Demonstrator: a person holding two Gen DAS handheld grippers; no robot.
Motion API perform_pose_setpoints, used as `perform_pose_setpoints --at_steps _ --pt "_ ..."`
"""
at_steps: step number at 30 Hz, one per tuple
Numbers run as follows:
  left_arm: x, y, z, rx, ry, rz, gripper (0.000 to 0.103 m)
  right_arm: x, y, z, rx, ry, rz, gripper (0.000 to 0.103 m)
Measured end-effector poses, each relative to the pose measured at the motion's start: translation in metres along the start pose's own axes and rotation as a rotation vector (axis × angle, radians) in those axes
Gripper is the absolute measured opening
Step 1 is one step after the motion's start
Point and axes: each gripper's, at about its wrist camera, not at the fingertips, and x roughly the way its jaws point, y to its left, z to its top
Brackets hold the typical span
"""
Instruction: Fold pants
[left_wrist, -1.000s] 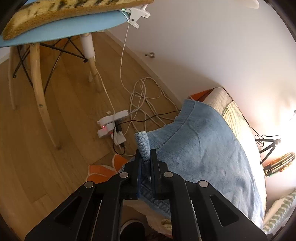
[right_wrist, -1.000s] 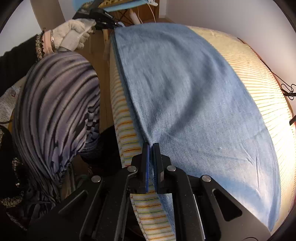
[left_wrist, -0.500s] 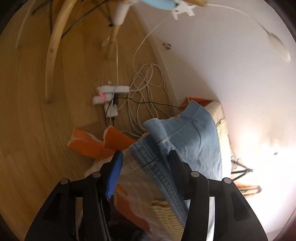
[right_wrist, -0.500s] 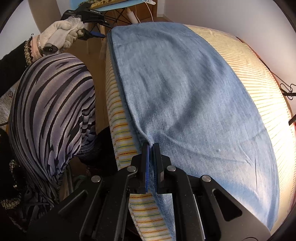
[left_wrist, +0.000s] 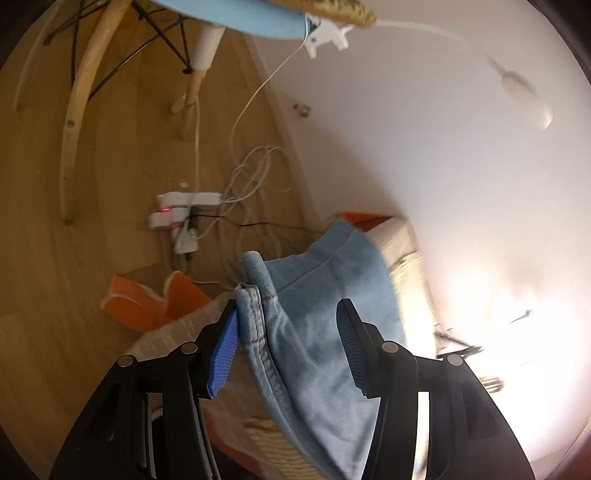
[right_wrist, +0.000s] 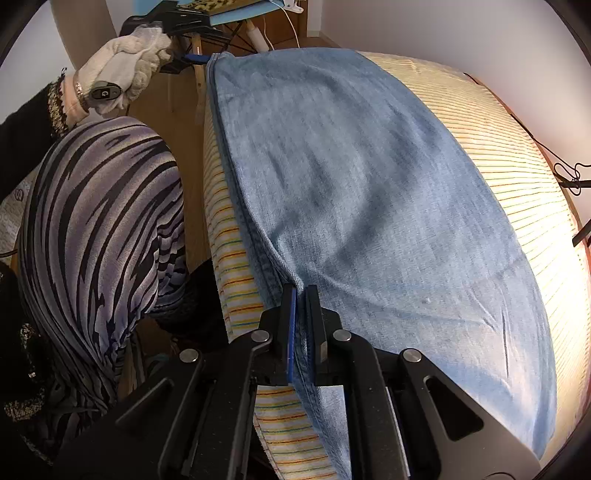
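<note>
Light blue denim pants (right_wrist: 362, 192) lie spread flat over a striped bed cover (right_wrist: 491, 122). My right gripper (right_wrist: 301, 291) is shut on the near seam edge of the pants at the bed's side. In the left wrist view my left gripper (left_wrist: 286, 314) is open; the pants' far corner (left_wrist: 314, 314) lies between its fingers, its seam edge close against the blue pad (left_wrist: 223, 350). The left gripper also shows far off in the right wrist view (right_wrist: 184, 59), held by a white-gloved hand (right_wrist: 122, 70).
The person's striped clothing (right_wrist: 92, 229) fills the left of the right wrist view. A blue chair with wooden legs (left_wrist: 77, 103) stands on the wood floor. White power strips and cables (left_wrist: 184, 218) lie by the wall. An orange cloth (left_wrist: 147, 302) lies on the floor.
My left gripper was shut on the pants' corner a second ago; it has opened and the corner now lies loose between its fingers. My right gripper keeps its hold.
</note>
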Motion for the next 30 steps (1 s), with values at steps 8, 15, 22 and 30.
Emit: perform_pose_setpoints --at_steps 8,15,22,30 --pt "0.015 -0.017 -0.003 0.127 -0.046 0.097 0.011 -0.002 0.001 -0.003 0.005 -0.011 -0.003 0.005" --pt "-0.005 -0.060 -0.007 0.262 -0.123 -0.051 0.011 -0.008 0.000 -0.008 0.028 -0.012 -0.004 0.005" --pt "0.000 -0.144 -0.067 0.604 0.033 -0.184 0.010 -0.049 -0.040 -0.026 0.260 -0.154 0.009 0.045" --pt "0.043 -0.174 -0.141 0.877 0.292 -0.172 0.010 -0.063 -0.119 -0.022 0.608 -0.324 0.168 0.053"
